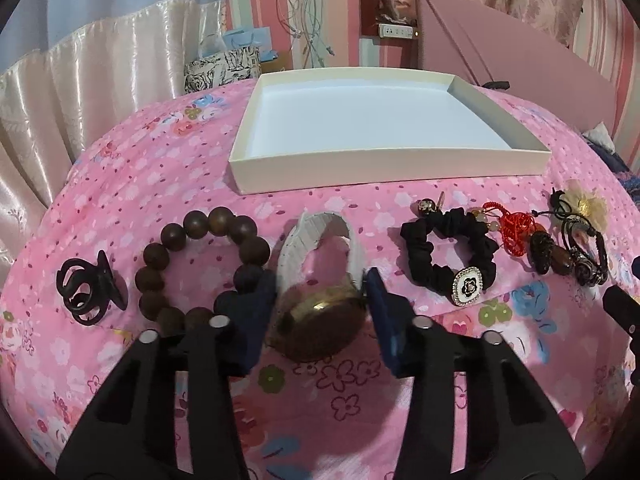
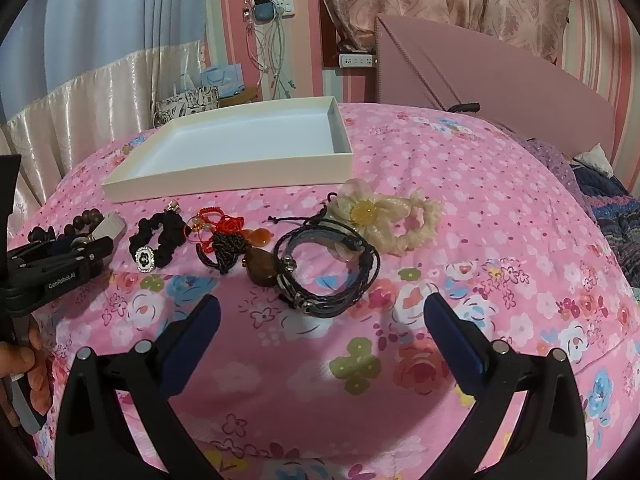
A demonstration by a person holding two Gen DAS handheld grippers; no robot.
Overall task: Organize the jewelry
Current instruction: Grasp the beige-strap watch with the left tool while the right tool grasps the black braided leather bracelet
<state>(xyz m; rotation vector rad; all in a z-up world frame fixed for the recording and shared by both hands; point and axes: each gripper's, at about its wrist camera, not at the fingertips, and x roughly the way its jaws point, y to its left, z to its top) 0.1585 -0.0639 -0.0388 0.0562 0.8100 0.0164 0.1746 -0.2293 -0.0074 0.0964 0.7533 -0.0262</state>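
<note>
Pink floral bedspread (image 1: 168,184) underneath everything, with a white shallow box (image 1: 384,168) lying empty at the far side. Nearer, a row of jewelry from left to right: black hair claw clip (image 1: 90,288), brown wooden bead bracelet (image 1: 200,268), watch with a white strap (image 1: 320,276), black scrunchie (image 1: 450,256) bearing a white flower charm, red knotted cord charm (image 1: 514,228) with dark amber beads, and black leather cord bracelets (image 1: 584,248). Farthest right, seen from the right wrist, a cream flower scrunchie (image 2: 384,216) touching the cord bracelets. Left claw (image 1: 320,300) lowered over the watch, blue pads on either side of the round golden-brown watch face and pressed close against it, apparently clenched on it; watch resting on the bedspread between bead bracelet and black scrunchie, strap looping toward the box. Left pad touching the bead bracelet. Right claw (image 2: 320,320) released, fingers spread wide, hovering on the near side of the cord bracelets with nothing between the pads. Bare hand (image 2: 24,376) visible at the left edge of the right wrist view, gripping the left tool's handle.
</note>
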